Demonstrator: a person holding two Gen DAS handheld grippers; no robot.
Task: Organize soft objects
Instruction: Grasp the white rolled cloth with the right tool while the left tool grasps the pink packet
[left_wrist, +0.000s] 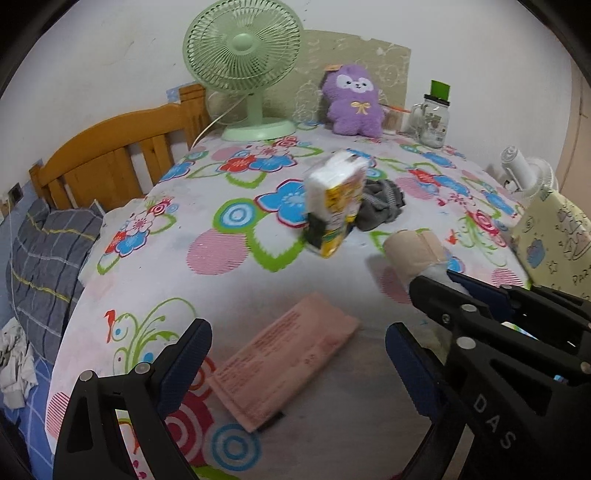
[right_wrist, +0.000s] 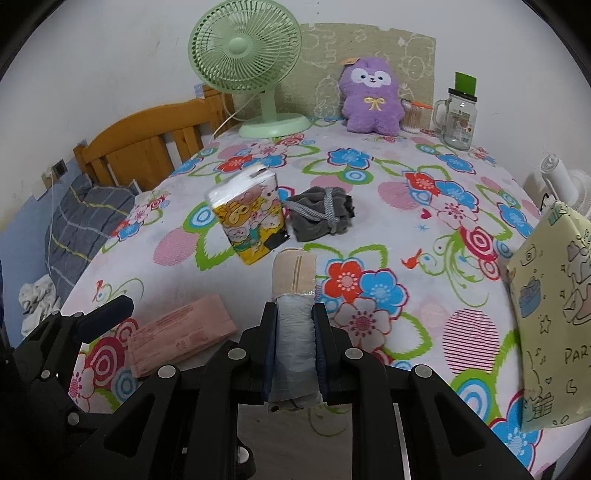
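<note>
Looking from the left wrist, the left gripper (left_wrist: 297, 354) has its two fingers wide apart with nothing between them. A flat pink pack (left_wrist: 284, 363) lies on the flowery cloth (left_wrist: 229, 206) just under the gap. Farther back a yellow tissue pack (left_wrist: 334, 206) stands up, and a gray cloth bundle (left_wrist: 382, 206) lies just beside it. The right gripper (left_wrist: 441, 280) comes in from the right, pinching a rolled cloth (left_wrist: 413, 254).

Seen from the right wrist, the right gripper (right_wrist: 294, 317) has its fingers squeezed tight on the rolled cloth (right_wrist: 293, 295), which sticks out in front of them, above the flowery cloth (right_wrist: 406, 206). The tissue pack (right_wrist: 249, 218) and the gray bundle (right_wrist: 319, 214) sit just past it. A purple plush toy (right_wrist: 371, 101), a green fan (right_wrist: 245, 66) and a glass jar (right_wrist: 458, 118) stand at the back.
</note>
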